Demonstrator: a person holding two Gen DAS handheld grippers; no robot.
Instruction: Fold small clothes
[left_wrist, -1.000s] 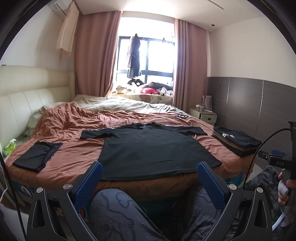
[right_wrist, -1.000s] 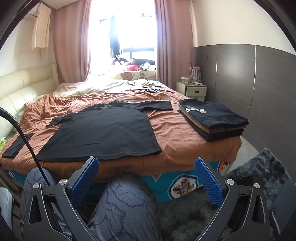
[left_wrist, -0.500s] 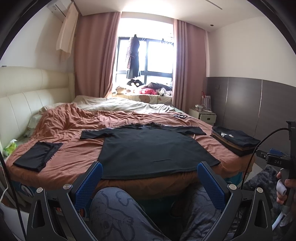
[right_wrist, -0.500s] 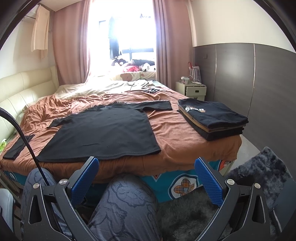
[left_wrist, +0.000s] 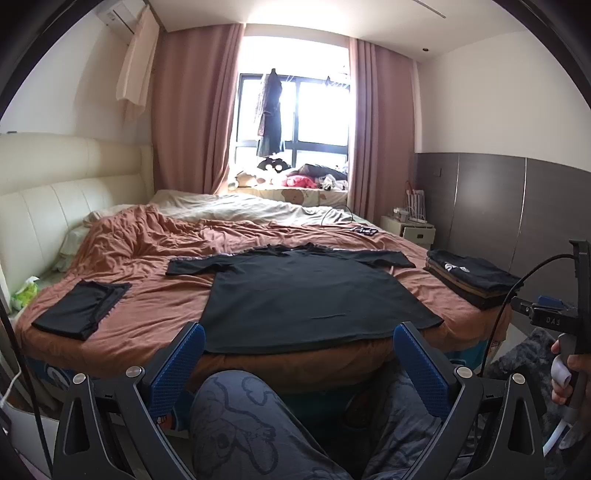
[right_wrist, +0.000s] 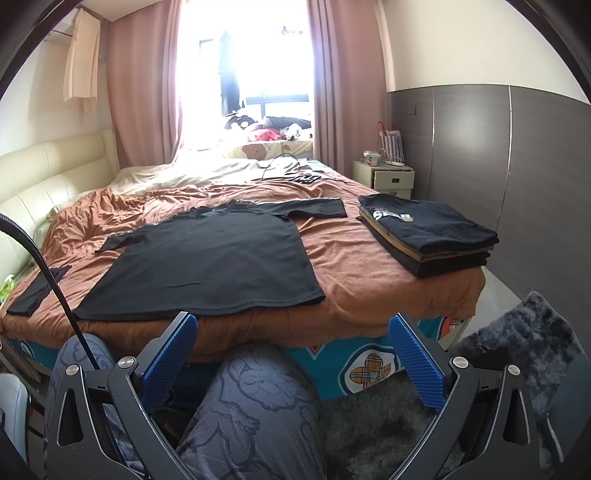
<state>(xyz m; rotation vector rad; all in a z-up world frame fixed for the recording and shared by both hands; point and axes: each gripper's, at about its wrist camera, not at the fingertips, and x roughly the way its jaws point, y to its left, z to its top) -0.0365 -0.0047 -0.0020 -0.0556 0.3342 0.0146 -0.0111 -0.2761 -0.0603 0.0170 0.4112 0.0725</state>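
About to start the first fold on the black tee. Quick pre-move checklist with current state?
1. Black T-shirt spread flat, both sleeves out: ok.
2. Left gripper open, holding nothing: ok.
3. Right gripper open, holding nothing: ok.
4. Grippers at the shirt: not ok, both hang short of the hem, over the person's knees.
5. Folded stack lies apart from the shirt on the right: ok.
6. Folded dark garment lies clear of the left sleeve: ok.

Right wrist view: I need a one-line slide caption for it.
Open right gripper held short of the bed, black T-shirt spread flat, folded stack alongside.
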